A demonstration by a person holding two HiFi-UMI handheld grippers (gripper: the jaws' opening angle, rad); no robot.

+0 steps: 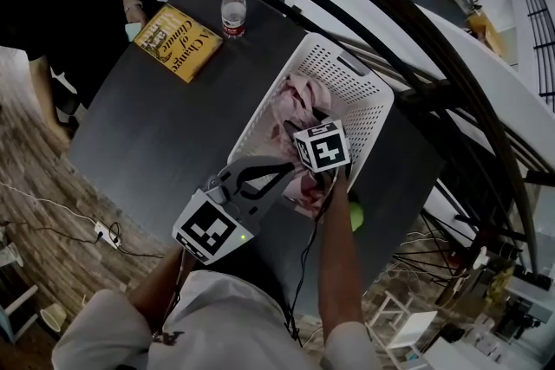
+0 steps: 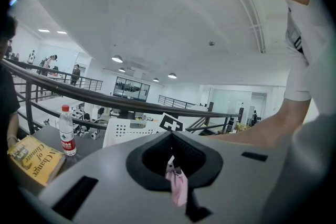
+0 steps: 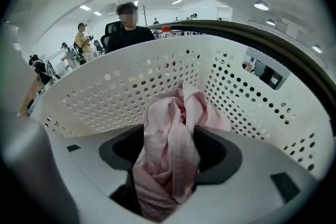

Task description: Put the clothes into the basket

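**Two grippers at the basket, pink clothes inside**

The pink clothes (image 1: 295,100) lie heaped inside the white perforated basket (image 1: 368,113), which stands on the dark table (image 1: 147,134). The right gripper (image 3: 169,136) reaches down into the basket with its jaws standing wide, and a bunch of the cloth sits loosely between them. The left gripper (image 2: 172,157), at the basket's near rim, has its jaws together, pinching a thin fold of the pink clothes. A yellow book (image 1: 178,42) and a water bottle (image 1: 232,11) rest at the table's far end.
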